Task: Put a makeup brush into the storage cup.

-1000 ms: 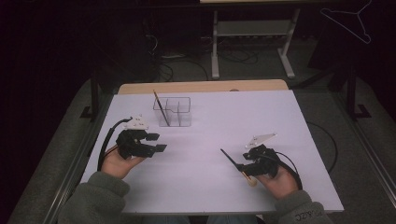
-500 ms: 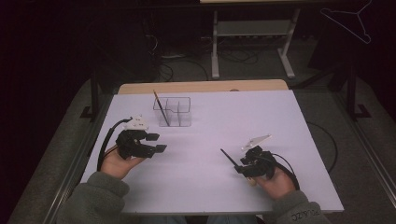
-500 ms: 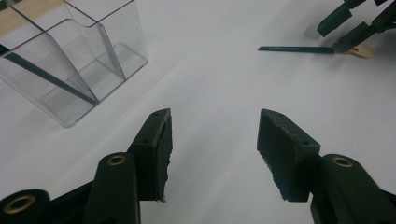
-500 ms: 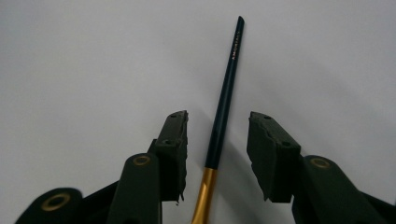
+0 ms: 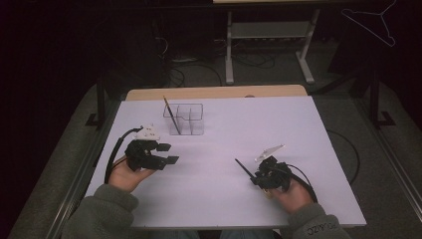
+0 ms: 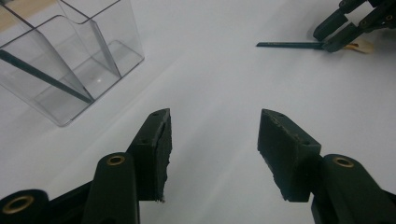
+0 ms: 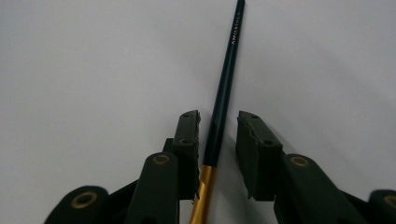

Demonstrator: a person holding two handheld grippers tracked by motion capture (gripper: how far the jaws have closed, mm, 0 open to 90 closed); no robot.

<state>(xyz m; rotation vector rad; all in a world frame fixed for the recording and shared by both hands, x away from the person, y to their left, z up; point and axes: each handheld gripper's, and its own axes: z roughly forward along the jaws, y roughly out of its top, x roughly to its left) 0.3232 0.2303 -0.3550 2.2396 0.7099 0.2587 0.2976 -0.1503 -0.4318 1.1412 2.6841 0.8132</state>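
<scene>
At the near edge of the white bench, the right gripper straddles a dark brush with a gold ferrule. The shaft lies between its jaws, touching or nearly touching the left pad while a gap shows at the right pad, so the jaws are partly closed around it rather than clamped. The long handle runs forward, away from the gripper, its tip pointing up the bench.

To its left, the left gripper hovers with jaws spread wide and nothing between them.

Just ahead and to the left of those empty jaws stands a clear divided holder, with a second dark stick leaning in one compartment.

Judged from here, the grip is the weak point: caught off-centre and low near the ferrule, the brush could pivot or slip out when lifted. If it is bound for the holder, the long free end could strike the rim or knock the leaning stick.
</scene>
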